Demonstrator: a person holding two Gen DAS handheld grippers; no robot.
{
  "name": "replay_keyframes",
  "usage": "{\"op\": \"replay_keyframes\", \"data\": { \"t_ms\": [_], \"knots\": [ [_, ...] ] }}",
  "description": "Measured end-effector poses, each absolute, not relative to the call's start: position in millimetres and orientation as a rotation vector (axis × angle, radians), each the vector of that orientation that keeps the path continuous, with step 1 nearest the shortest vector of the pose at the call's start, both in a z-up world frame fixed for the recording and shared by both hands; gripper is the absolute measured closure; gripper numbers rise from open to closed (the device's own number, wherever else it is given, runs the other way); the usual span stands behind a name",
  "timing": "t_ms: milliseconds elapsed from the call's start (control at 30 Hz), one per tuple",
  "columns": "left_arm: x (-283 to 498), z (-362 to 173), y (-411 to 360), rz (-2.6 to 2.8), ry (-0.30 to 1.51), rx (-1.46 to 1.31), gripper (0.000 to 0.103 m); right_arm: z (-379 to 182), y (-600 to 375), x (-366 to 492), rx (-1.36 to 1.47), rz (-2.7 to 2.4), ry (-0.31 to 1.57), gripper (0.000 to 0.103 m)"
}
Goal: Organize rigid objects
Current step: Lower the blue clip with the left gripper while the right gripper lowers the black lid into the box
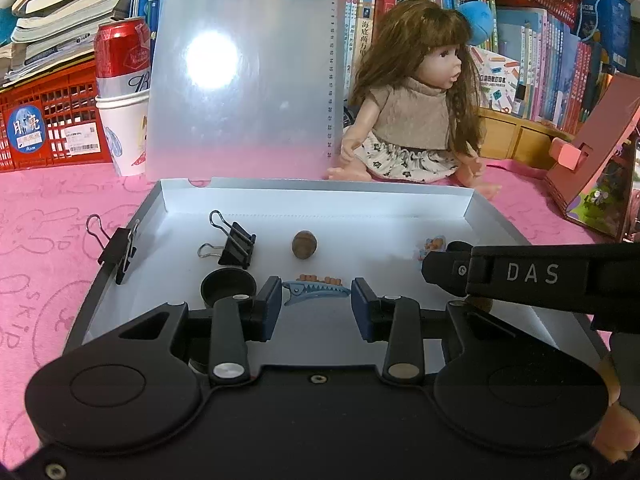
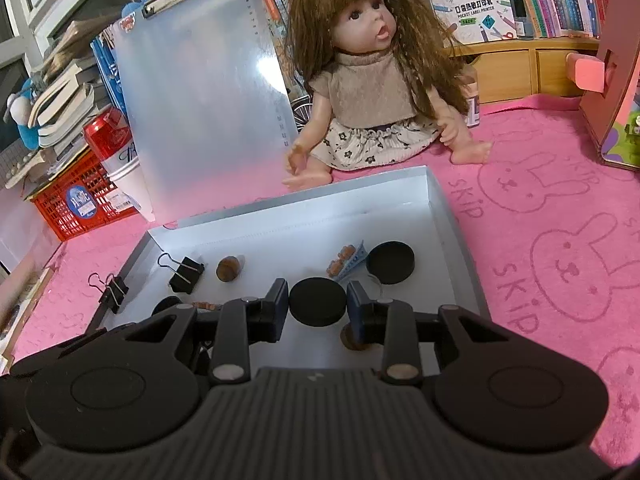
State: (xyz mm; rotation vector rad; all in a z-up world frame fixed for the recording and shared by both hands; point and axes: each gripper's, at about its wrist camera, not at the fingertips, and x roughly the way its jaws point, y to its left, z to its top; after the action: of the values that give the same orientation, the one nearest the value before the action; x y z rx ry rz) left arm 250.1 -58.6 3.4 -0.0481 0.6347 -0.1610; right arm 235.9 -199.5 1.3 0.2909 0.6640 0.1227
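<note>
A shallow white tray (image 1: 320, 194) (image 2: 436, 200) lies on the pink cloth. In it are a black binder clip (image 1: 236, 245) (image 2: 185, 274), a brown walnut (image 1: 305, 244) (image 2: 229, 268), a blue hair clip (image 1: 316, 292), a black cup (image 1: 228, 286) and a second black disc (image 2: 391, 262). Another binder clip (image 1: 118, 250) (image 2: 114, 292) grips the tray's left wall. My left gripper (image 1: 315, 308) is open above the hair clip. My right gripper (image 2: 317, 304) is shut on a black round disc (image 2: 317, 302) held over the tray; it reaches in from the right in the left wrist view (image 1: 448, 268).
A doll (image 1: 416, 92) (image 2: 372, 72) sits behind the tray. A translucent clipboard (image 1: 244, 72) (image 2: 200, 96) stands at the back left, next to a red can (image 1: 122, 56) in a paper cup and a red crate (image 1: 48, 120). A pink cardboard house (image 1: 592, 152) stands right.
</note>
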Motion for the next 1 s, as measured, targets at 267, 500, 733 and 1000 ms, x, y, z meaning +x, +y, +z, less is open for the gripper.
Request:
{"op": "replay_keyframes", "data": {
  "t_ms": [267, 500, 733, 1000],
  "knots": [
    [253.0, 3.5, -60.9, -0.15, 0.65, -0.021, 0.067, 0.5, -198.2, 238.8, 0.262, 0.113, 0.675, 0.066],
    [256.1, 2.8, -65.8, -0.136, 0.673, 0.012, 0.067, 1.0, -193.2, 240.1, 0.214, 0.103, 0.687, 0.066],
    [256.2, 2.3, -68.1, -0.127, 0.68, 0.033, 0.066, 0.9, -187.4, 242.9, 0.175, 0.092, 0.71, 0.066],
    [257.6, 2.4, -67.7, -0.126, 0.685, 0.03, 0.066, -1.1, -189.6, 245.3, 0.18, 0.082, 0.722, 0.066]
  ]
}}
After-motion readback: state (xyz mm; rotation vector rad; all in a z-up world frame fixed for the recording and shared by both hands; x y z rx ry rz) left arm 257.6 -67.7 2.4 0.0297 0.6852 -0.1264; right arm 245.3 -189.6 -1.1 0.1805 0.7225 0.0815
